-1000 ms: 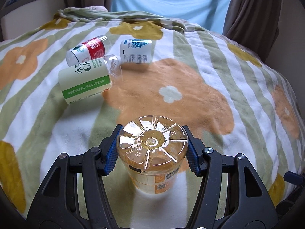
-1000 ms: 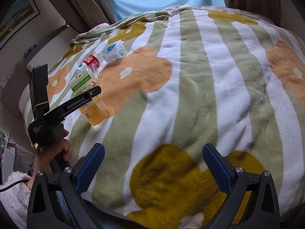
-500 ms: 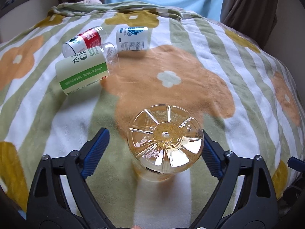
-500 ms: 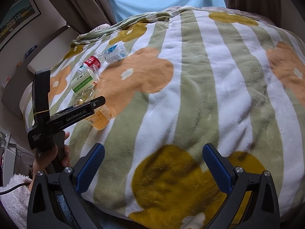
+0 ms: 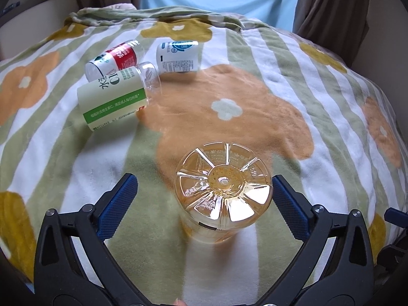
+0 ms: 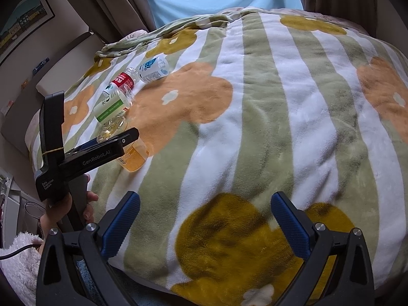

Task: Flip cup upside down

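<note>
Blue-padded jaws of our left gripper (image 5: pixel 204 204) stand wide apart, on either side of the amber cup (image 5: pixel 223 191). Its right pad looks just beside the cup's wall, though we cannot tell whether it touches; the left pad is well clear. The cup stands upside down on the flowered blanket (image 5: pixel 318 81), its ribbed base facing up. Beyond the cup, to its left, three cut bottle cups lie on their sides close together: the green-labelled one (image 5: pixel 114 102) nearest, the red-labelled one (image 5: pixel 114 58) behind it, the blue-and-white one (image 5: pixel 178 56) to their right. Our right gripper (image 6: pixel 205 221) hovers over the blanket well to the right of the cup, jaws spread, holding nothing.
</note>
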The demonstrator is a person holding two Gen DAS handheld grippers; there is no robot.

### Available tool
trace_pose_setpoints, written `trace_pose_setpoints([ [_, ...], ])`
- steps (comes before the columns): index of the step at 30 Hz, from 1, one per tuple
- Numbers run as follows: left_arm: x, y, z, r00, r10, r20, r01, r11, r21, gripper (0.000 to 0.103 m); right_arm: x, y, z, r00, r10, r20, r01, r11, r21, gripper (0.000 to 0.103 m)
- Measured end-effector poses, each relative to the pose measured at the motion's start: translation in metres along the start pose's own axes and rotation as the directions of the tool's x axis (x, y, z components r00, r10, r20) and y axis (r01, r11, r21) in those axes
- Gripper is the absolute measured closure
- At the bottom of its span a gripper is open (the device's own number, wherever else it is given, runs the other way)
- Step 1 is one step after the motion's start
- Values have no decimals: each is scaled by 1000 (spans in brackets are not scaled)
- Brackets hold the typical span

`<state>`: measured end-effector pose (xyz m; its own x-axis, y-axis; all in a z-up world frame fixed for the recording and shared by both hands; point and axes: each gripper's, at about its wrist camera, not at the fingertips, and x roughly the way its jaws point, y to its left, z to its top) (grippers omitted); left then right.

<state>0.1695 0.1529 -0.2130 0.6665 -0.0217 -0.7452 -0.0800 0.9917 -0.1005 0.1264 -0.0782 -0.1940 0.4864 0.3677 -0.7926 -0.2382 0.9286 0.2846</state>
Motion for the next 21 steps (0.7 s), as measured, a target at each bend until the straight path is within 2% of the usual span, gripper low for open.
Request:
trace_pose_setpoints([
  [7, -19, 4, 1, 1000, -24, 14, 24, 1000, -3, 0, -9, 9, 2, 1000, -9, 20, 10, 1000, -20, 1],
  [15, -94, 15, 16, 994, -79, 78, 76, 996, 47, 0, -45, 51, 10, 993, -22, 116, 30, 997, -68, 1],
  [18, -130, 26, 23, 989, -97, 110, 91, 994, 60, 0, -64, 75, 13, 984, -35, 176, 51, 995, -88, 1],
  [21, -169, 42, 27, 979, -110, 170, 99, 993, 71, 0, -85, 102, 15, 959, -92, 269, 123, 987, -99, 1],
])
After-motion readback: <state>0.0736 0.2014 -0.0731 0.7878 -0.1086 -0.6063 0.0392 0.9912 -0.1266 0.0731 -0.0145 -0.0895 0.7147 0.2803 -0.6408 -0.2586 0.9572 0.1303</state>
